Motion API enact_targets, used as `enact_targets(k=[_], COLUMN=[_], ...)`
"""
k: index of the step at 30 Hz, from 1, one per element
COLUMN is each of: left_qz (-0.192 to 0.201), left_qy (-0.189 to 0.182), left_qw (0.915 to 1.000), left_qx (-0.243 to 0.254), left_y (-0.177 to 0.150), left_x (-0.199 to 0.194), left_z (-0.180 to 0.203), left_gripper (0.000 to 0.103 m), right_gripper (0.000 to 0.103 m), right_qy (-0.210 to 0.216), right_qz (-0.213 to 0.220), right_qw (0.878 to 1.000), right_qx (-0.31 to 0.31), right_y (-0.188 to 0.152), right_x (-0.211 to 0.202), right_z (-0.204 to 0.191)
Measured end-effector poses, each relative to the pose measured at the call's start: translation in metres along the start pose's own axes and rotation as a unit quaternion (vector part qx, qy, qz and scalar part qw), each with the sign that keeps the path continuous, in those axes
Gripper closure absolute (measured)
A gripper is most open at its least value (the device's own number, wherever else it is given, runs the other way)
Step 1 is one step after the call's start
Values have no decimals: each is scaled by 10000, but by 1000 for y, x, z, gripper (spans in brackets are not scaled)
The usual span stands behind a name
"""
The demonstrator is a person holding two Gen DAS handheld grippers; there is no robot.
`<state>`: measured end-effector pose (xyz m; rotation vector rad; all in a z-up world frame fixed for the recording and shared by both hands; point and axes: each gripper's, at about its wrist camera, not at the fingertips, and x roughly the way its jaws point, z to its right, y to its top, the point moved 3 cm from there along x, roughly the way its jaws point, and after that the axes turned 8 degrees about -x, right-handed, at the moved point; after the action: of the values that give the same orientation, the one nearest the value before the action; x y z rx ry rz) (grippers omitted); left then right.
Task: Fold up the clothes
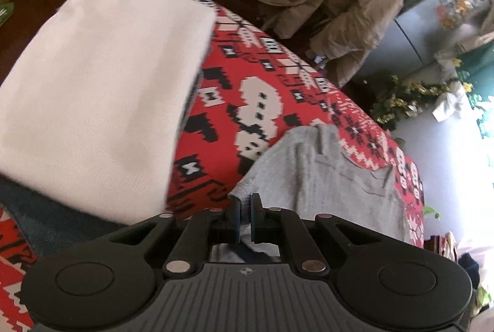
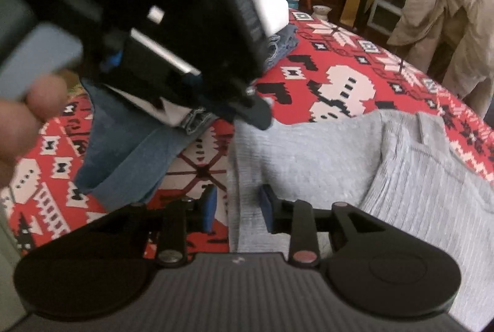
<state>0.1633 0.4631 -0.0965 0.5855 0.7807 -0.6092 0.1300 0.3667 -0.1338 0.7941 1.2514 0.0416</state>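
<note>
A grey knit garment [image 1: 327, 174] lies on a red patterned blanket [image 1: 234, 66]. My left gripper [image 1: 245, 208] is shut on the garment's near corner. In the right wrist view the same grey garment [image 2: 324, 153] spreads to the right, and my right gripper [image 2: 237, 208] is open with the garment's left edge between its blue pads [image 2: 210, 208]. The left gripper's body [image 2: 173, 23] fills the upper left of that view, its tip at the garment's far corner.
A folded white cloth [image 1: 98, 97] sits on folded blue denim [image 2: 123, 153] to the left on the blanket. A beige coat [image 1: 336, 1] hangs over a chair beyond the bed. Shelves, bowls and clutter stand on the floor behind.
</note>
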Motion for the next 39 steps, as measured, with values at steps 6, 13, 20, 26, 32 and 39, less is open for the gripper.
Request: enact_targets(k=[6,13,20,26,32,39], left_qz=[-68,-129,51,108,-86,-465], left_qy=[-61,-76,-119,-465,-761,-780], left_qw=[10000,9999,9999,9971,9922,9898], left_qx=[-26,-62,21,588,980,1095], left_y=[4,9,16,6,-21,-52], left_x=[5,2,-11,-13,19,89], left_z=[5,1,24,98,178,233], left_gripper=[98,98,98,98,98,98], right_gripper=[76,98,99,99,99,99], right_qy=[-267,-352,16,287,278,131], right_qz=[-103,-168,-5,184,175,-17], right_qw=[9996,9990,9980,9902,9749,9548], right_qx=[-16,219,636,1356,2200,2970], right_y=[7,11,7,-1,-33,-96], right_x=[11,13,-24,-78,-120,-133], right_z=[-3,3,29,91,171,249])
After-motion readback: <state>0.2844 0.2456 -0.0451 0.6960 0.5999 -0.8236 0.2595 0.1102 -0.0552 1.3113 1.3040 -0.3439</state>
